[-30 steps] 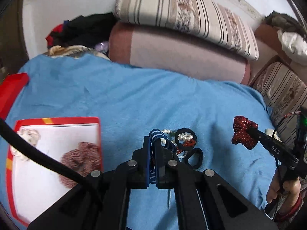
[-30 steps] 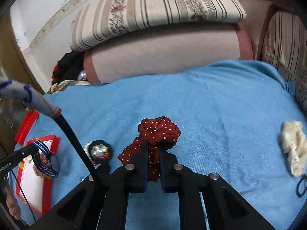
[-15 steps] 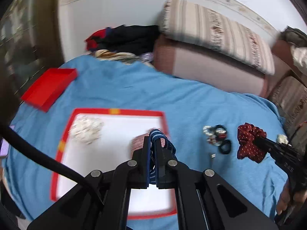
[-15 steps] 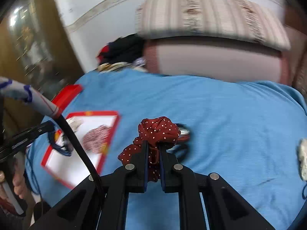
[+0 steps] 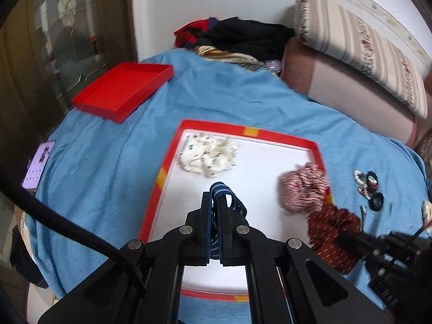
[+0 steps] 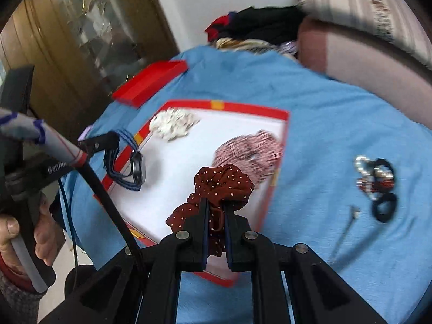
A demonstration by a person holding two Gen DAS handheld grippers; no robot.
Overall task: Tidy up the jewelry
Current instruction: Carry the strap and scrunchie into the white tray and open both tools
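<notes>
The left gripper (image 5: 213,205) is pinched tight on a blue striped band (image 5: 219,189) that carries a dark buckle or watch-like piece; in the right wrist view the band (image 6: 127,162) hangs in a loop below the fingers, just over the near-left edge of the red-rimmed white tray (image 6: 248,109). The right gripper (image 6: 216,210) has its fingers drawn narrow around a dark red polka-dot scrunchie (image 6: 220,183), whose bunched fabric bulges above and to the left of the tips. Both held items sit above the tray's white floor, which lies ahead of and below each pair of fingers. Inside the tray a cream scrunchie (image 5: 208,154) lies near the far left corner and a pink striped scrunchie (image 5: 303,189) rests against the right rim, so the open floor runs through the middle and the near side. The left gripper looks better placed for the bare left-centre patch; the right gripper is nearer the pink scrunchie and seems to need a spot short of it. A small cluster of beaded bracelets and black hair ties (image 6: 375,178) lies on the blue blanket (image 6: 337,124) well to the right of the tray, apparently not yet sorted.
</notes>
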